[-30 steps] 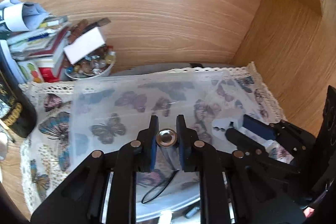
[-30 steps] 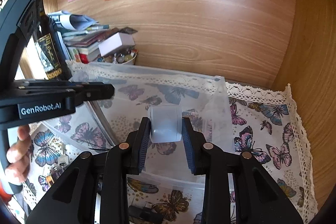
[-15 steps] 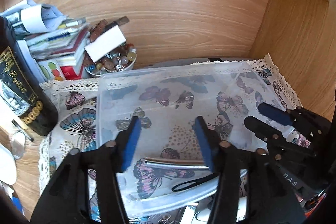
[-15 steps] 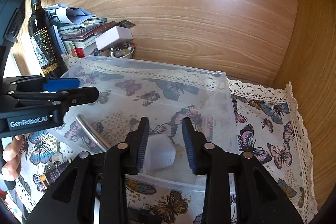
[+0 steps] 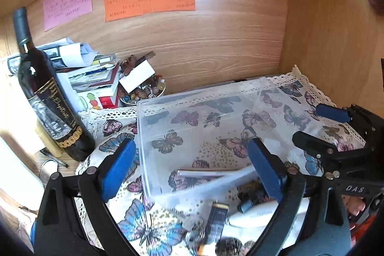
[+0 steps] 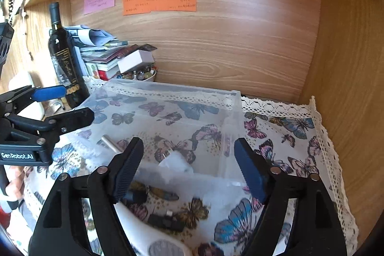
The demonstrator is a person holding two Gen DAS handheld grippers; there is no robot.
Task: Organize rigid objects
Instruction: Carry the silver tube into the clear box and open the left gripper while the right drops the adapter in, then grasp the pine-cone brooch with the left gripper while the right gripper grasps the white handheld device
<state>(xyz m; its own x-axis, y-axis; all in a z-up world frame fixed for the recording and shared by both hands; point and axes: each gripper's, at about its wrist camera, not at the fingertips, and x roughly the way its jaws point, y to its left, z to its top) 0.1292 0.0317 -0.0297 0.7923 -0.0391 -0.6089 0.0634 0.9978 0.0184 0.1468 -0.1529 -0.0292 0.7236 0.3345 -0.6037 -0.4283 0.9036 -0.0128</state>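
Observation:
A clear plastic bin (image 5: 144,126) (image 6: 236,126) stands on the butterfly cloth. A silver metal cylinder (image 5: 206,172) (image 6: 111,143) lies on the bin floor. A white plug-like block (image 6: 176,161) lies in the bin beside it. My left gripper (image 5: 190,169) is open and empty, above the bin's near edge. My right gripper (image 6: 188,167) is open and empty, above the bin's near wall. Each gripper also shows in the other's view: the right gripper (image 5: 319,128) and the left gripper (image 6: 64,103).
Small loose items lie on the cloth in front of the bin: a black adapter (image 6: 165,222), a dark tube (image 5: 217,220), a white oblong piece (image 5: 254,216). A wine bottle (image 5: 45,92), a stack of books (image 5: 93,78) and a bowl of beads (image 5: 144,94) stand at back left. Wooden walls close the back and right.
Both grippers let go of their objects, the cylinder and the white block, which now lie in the bin. Both grippers opened wide and pulled back and up.

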